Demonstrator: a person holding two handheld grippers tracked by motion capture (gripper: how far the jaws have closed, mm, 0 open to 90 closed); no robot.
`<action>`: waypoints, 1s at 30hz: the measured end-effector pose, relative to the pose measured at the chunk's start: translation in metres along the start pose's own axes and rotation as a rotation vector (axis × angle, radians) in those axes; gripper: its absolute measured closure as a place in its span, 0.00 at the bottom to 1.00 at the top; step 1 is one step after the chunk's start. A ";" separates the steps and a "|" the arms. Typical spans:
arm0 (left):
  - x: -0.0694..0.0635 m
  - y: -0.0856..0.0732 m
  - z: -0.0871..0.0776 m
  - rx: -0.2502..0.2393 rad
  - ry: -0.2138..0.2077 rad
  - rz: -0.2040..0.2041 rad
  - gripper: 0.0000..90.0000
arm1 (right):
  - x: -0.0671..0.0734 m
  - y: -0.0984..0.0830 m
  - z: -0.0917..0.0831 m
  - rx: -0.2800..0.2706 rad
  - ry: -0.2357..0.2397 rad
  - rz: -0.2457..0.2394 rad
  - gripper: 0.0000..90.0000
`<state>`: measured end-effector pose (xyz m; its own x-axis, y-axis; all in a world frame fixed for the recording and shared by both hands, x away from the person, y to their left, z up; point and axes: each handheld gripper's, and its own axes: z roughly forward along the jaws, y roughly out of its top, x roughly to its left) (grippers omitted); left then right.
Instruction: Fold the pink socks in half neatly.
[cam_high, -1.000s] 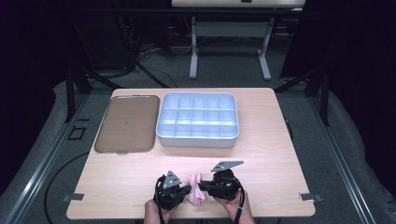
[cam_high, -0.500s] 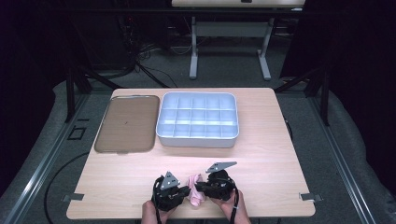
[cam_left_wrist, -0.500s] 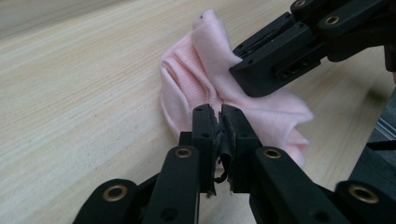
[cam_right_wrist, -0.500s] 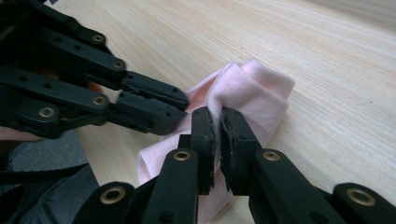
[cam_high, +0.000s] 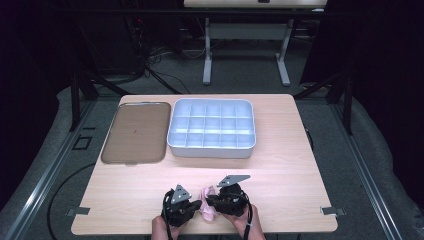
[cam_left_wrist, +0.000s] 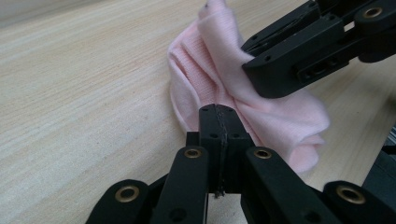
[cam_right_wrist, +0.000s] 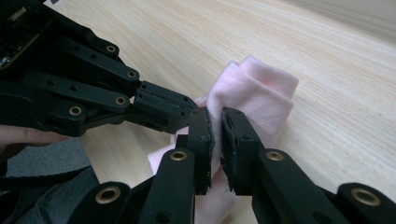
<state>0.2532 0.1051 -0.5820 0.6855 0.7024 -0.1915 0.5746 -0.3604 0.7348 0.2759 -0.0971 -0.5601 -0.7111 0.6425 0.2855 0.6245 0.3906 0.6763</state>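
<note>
On the wooden worktop (cam_high: 280, 165), near its front edge, the pink sock (cam_left_wrist: 219, 88) sits pinched in the shut jaws of both the left gripper (cam_left_wrist: 219, 122) and right gripper (cam_right_wrist: 217, 135), so pulling apart could make it slip out.

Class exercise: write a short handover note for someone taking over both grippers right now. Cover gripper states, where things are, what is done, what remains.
Left gripper: shut on the pink sock.
Right gripper: also shut on a fold of it.
Sock: bunched on the table near the front edge, between both grippers.
Divided bin and brown tray: at the back, nothing in them.
Done: both grips taken.
Left: probably folding and putting the sock away.
</note>
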 end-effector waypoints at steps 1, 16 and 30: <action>0.001 0.000 0.000 -0.003 -0.005 -0.003 1.00 | 0.001 0.000 0.001 0.001 -0.003 0.003 0.91; 0.015 -0.003 -0.002 -0.022 -0.086 -0.059 1.00 | 0.009 0.004 0.010 0.065 -0.063 -0.046 0.93; -0.002 0.059 -0.006 0.001 -0.041 0.119 0.99 | 0.008 0.003 0.010 0.070 -0.062 -0.046 0.94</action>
<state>0.2833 0.0861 -0.5345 0.7663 0.6293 -0.1296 0.4888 -0.4401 0.7533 0.2756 -0.0838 -0.5624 -0.7198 0.6612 0.2114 0.6141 0.4647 0.6379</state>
